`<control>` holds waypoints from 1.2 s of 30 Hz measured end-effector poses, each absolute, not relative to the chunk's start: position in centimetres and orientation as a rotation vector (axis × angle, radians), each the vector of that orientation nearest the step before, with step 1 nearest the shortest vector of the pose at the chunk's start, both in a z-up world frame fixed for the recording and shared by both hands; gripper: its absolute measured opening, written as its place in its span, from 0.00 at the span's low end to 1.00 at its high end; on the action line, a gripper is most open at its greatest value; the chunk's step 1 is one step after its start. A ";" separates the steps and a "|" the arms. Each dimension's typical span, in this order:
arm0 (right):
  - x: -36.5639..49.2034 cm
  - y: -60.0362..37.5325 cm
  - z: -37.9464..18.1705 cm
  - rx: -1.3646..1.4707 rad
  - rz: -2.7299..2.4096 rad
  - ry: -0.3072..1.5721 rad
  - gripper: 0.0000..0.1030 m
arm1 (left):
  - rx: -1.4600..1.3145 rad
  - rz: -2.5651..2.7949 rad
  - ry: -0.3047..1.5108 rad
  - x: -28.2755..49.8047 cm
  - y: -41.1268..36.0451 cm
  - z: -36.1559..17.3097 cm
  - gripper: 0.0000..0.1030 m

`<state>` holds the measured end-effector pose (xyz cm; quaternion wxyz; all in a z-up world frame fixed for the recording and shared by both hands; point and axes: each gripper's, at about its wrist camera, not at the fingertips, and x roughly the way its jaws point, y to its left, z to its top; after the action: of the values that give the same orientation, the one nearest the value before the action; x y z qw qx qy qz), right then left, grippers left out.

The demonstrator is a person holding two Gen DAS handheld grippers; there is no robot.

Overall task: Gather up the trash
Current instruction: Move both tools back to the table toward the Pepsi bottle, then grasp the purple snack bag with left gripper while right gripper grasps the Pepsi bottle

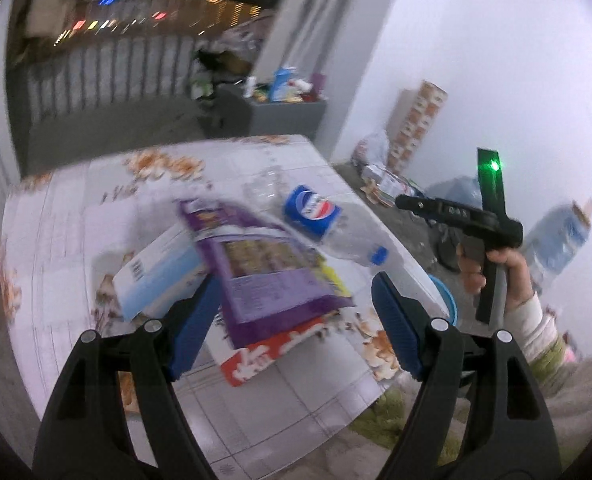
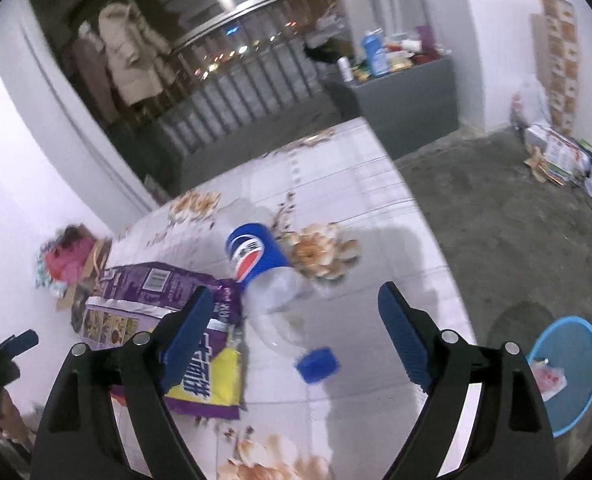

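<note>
The left gripper [image 1: 292,320] hangs over the table with its blue-padded jaws spread wide and nothing pinched between them. The right gripper [image 2: 292,336] is likewise spread and empty, poised above a clear plastic Pepsi bottle [image 2: 272,280] that lies on its side on the floral tablecloth [image 2: 356,184], blue cap [image 2: 317,365] pointing toward the camera. Just left of the bottle, touching it, lies a purple snack bag [image 2: 164,312] with a yellow patch; in the left wrist view this bag [image 1: 264,276] overlaps a pale blue-and-white carton [image 1: 156,280] and a red-and-white wrapper [image 1: 268,356]. Off the table's right edge, on the grey floor, stands a blue bin [image 2: 576,364] with a scrap inside. A person's hand [image 1: 508,276] grips the right tool's handle.
</note>
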<state>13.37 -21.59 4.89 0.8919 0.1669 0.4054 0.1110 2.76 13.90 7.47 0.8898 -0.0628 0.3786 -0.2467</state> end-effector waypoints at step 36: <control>20.8 -16.0 -1.2 0.318 0.315 1.113 0.62 | -0.429 -0.844 0.982 13.8 9.8 0.4 0.29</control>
<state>20.78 -15.99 -1.20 0.8254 0.1494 0.5238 0.1483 13.84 9.84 0.41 0.7762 -0.1982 0.4539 -0.3901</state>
